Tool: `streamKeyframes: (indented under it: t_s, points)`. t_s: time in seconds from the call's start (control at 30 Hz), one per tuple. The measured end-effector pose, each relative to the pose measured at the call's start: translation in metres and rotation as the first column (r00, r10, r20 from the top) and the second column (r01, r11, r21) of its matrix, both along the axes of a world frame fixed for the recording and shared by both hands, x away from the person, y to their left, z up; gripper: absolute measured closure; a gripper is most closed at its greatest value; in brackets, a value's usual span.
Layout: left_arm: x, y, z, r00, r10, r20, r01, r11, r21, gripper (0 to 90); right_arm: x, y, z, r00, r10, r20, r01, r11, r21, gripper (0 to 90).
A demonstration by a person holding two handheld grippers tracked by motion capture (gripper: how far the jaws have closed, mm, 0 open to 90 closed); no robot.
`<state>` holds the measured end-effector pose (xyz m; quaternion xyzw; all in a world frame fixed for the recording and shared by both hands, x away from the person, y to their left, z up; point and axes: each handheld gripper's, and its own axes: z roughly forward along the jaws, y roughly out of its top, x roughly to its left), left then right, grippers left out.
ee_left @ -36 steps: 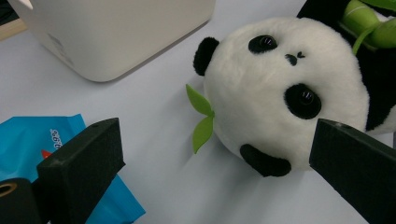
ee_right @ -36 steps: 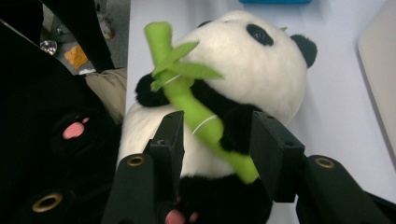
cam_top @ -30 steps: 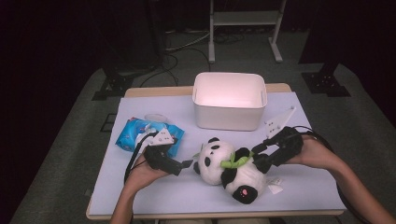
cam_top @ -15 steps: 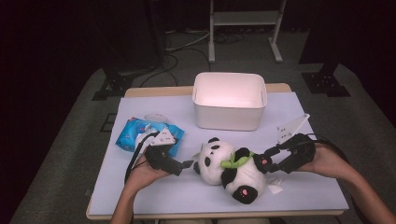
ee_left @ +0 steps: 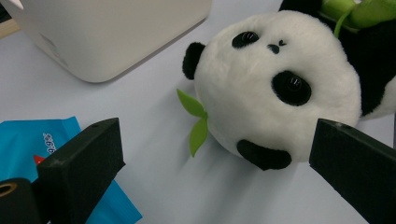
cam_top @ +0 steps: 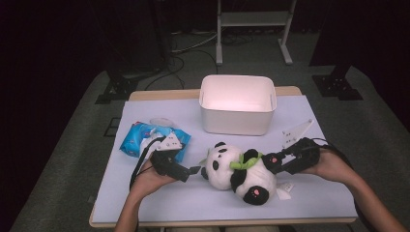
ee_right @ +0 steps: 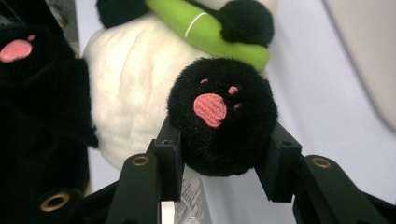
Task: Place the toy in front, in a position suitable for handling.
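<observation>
Since the earlier frames the right gripper (cam_top: pixel 271 160) has dropped from the table's right edge onto the plush panda (cam_top: pixel 239 173), and its jaws have just been closing: they now pinch a black foot with a pink paw print (ee_right: pixel 223 122). That looks like the grasp for a lift toward the white bin (cam_top: pixel 237 103) at twelve o'clock of the panda. The left gripper (cam_top: pixel 195 170) waits wide open at the panda's nine o'clock, the blue wipes pack (cam_top: pixel 143 139) behind it.

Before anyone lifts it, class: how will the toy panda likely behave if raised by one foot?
The panda looks plush, so it will probably flop and dangle. The right gripper has just been closing around one foot, which bulges between the jaws; it should squash, not slip. It seems light for its size.
</observation>
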<state>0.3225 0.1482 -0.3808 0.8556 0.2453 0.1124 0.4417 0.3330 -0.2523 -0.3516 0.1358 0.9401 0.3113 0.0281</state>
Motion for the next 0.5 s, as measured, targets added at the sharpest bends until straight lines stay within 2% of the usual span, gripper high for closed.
streamKeyframes:
  t_s: [0.2, 0.27, 0.3, 0.33, 0.4, 0.5]
  points:
    - [0.0, 0.001, 0.0, 1.0, 0.002, -0.001, -0.002, 1.0, -0.002, 2.2, 0.018, 0.006, 0.011, 0.9998, 0.016, 0.011, -0.016, 1.0, -0.018, 56.7]
    - [0.0, 0.001, -0.001, 1.0, 0.005, -0.006, -0.005, 1.0, -0.005, 2.3, 0.031, 0.01, 0.017, 0.9984, 0.053, 0.022, -0.052, 0.998, -0.033, 55.6]
    - [0.0, 0.001, -0.001, 1.0, 0.005, -0.006, -0.005, 1.0, -0.005, 2.3, 0.031, 0.01, 0.017, 0.9984, 0.053, 0.022, -0.052, 0.998, -0.033, 55.6]
    - [0.0, 0.002, -0.001, 0.9999, 0.007, -0.008, -0.007, 0.9999, -0.008, 2.3, 0.038, 0.01, 0.015, 0.999, 0.037, 0.024, -0.036, 0.999, -0.041, 54.3]
    - [0.0, 0.003, -0.001, 1.0, 0.005, -0.007, -0.005, 1.0, -0.007, 2.2, 0.04, 0.01, 0.013, 0.999, 0.039, 0.021, -0.038, 0.998, -0.044, 53.7]
    - [0.0, 0.004, -0.001, 1.0, 0.007, -0.005, -0.007, 1.0, -0.002, 2.3, 0.044, 0.001, -0.001, 0.9997, 0.019, -0.016, -0.019, 0.999, -0.026, 49.9]
